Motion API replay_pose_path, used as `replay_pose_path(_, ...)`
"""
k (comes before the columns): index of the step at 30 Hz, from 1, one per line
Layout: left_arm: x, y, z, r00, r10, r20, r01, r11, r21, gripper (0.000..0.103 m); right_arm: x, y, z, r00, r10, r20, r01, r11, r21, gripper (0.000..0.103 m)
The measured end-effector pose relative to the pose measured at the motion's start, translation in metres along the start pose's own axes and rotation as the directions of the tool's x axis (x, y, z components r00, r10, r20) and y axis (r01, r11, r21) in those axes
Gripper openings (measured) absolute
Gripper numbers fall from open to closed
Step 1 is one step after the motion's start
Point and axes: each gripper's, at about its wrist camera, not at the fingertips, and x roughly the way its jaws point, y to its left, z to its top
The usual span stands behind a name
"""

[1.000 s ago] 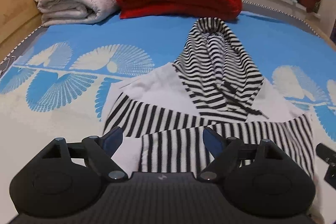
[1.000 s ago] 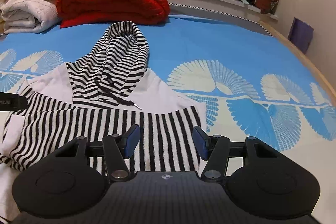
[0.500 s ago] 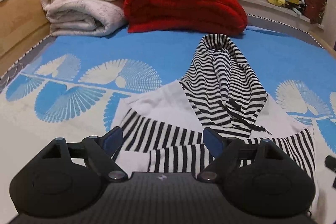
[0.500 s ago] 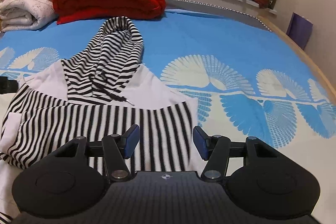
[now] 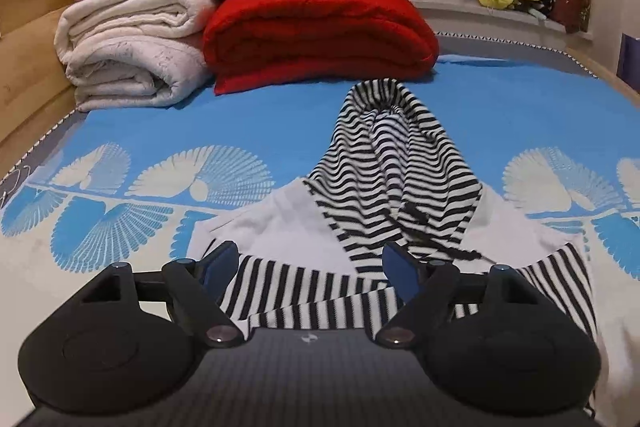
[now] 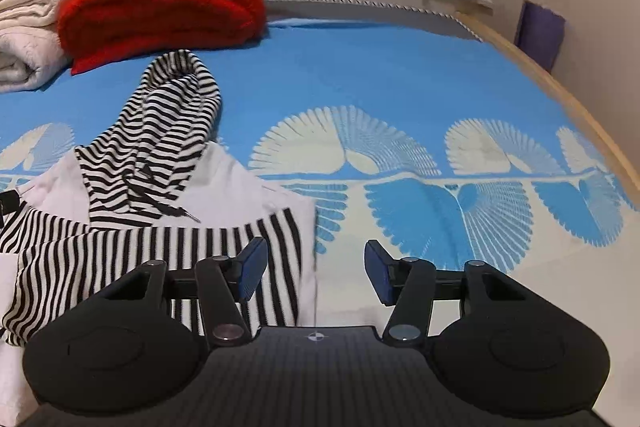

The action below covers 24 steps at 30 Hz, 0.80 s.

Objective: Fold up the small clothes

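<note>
Small striped hoodie (image 5: 396,183) lies flat on blue bed cover (image 5: 240,123), centre-right of left view; sleeves crossed over white body, hood toward red blanket (image 5: 320,31). Left gripper (image 5: 308,263) apart, closing slightly, nothing pinched. Right gripper (image 6: 312,267) apart, closing, over hoodie's right edge, empty. Next fold: pinch hem corners evenly, keep sleeves tucked. Versus a second ago: both views sit further back, hoodie lower in frame, right gripper now nearer bare cover.
</note>
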Motion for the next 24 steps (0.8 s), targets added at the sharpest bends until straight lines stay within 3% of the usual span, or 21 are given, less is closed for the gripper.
replay_pose_path(14, -0.003, -0.008, -0.002, 1.000, -0.017, 0.012, 0.017, 1.000, 0.007, 0.081, 0.000, -0.013, -0.003, 1.000, 0.003, -0.010, -0.003, 1.000, 0.025, 0.051)
replay_pose_path(17, -0.003, -0.006, -0.002, 0.999, -0.030, 0.012, 0.030, 1.000, 0.008, 0.066, -0.001, -0.011, -0.003, 1.000, 0.012, -0.008, -0.011, 1.000, 0.019, 0.051)
replay_pose_path(19, -0.002, -0.004, -0.003, 0.998, -0.054, 0.009, 0.054, 0.998, 0.009, 0.050, -0.002, -0.010, -0.003, 1.000, 0.024, -0.005, -0.023, 1.000, 0.018, 0.049)
replay_pose_path(22, 0.013, -0.004, 0.002, 0.997, -0.074, -0.003, 0.074, 0.997, 0.037, 0.043, -0.006, -0.013, -0.001, 0.999, 0.037, 0.010, -0.038, 0.999, 0.037, 0.032)
replay_pose_path(24, 0.031, -0.004, 0.014, 0.998, -0.066, -0.005, 0.066, 0.997, 0.038, 0.043, -0.005, -0.017, -0.001, 0.999, 0.038, 0.014, -0.038, 0.998, 0.040, 0.028)
